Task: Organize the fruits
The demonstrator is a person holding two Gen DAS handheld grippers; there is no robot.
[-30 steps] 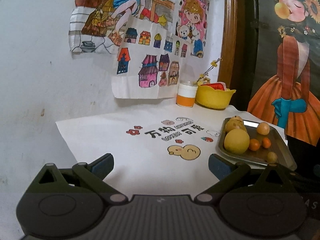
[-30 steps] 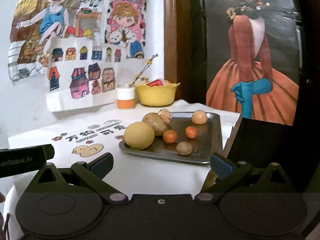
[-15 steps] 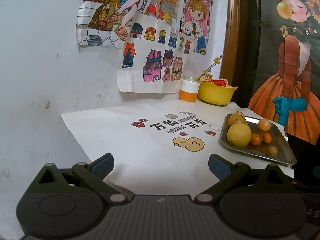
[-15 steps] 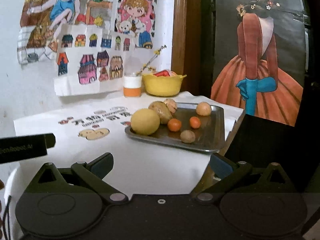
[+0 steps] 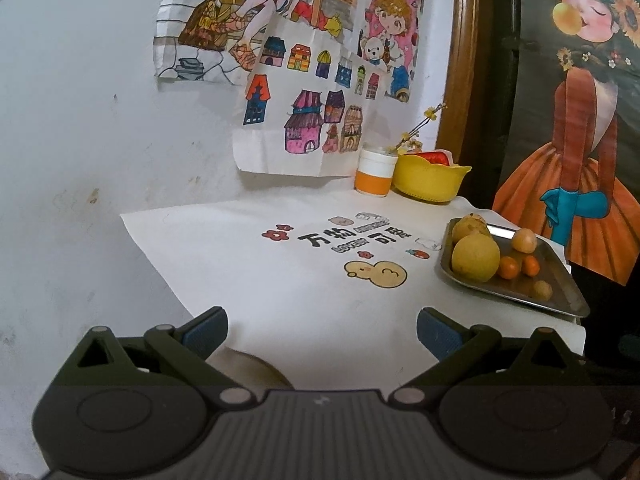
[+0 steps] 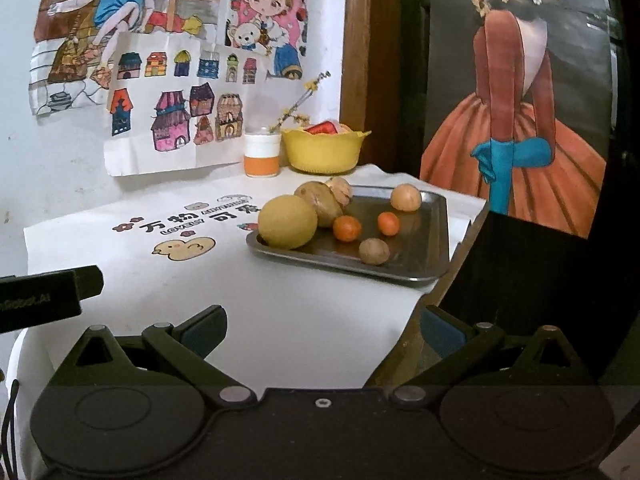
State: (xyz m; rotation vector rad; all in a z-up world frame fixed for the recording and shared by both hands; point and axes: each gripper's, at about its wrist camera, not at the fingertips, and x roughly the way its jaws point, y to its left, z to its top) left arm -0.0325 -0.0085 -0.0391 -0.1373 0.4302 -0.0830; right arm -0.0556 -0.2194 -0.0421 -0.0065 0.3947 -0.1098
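Fruits [image 6: 320,216] sit unmoved on the metal tray [image 6: 430,240]; only the views have drifted, both grippers, left [image 5: 322,332] and right [image 6: 324,330], hanging back, jaws spread, empty.

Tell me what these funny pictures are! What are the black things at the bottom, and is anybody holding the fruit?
There is no robot here. A person holds a grabbing tool in each hand, and each tool has a camera looking forward past its two fingers. One picture comes from the left gripper, the other from the right gripper. The black shapes at the bottom are those tools.

Both are open and hold nothing.

On the white tablecloth sits a metal tray with fruit: a big yellow fruit, two small oranges, and some brownish ones. Behind it stand a yellow bowl and an orange and white cup, near drawings on the wall.
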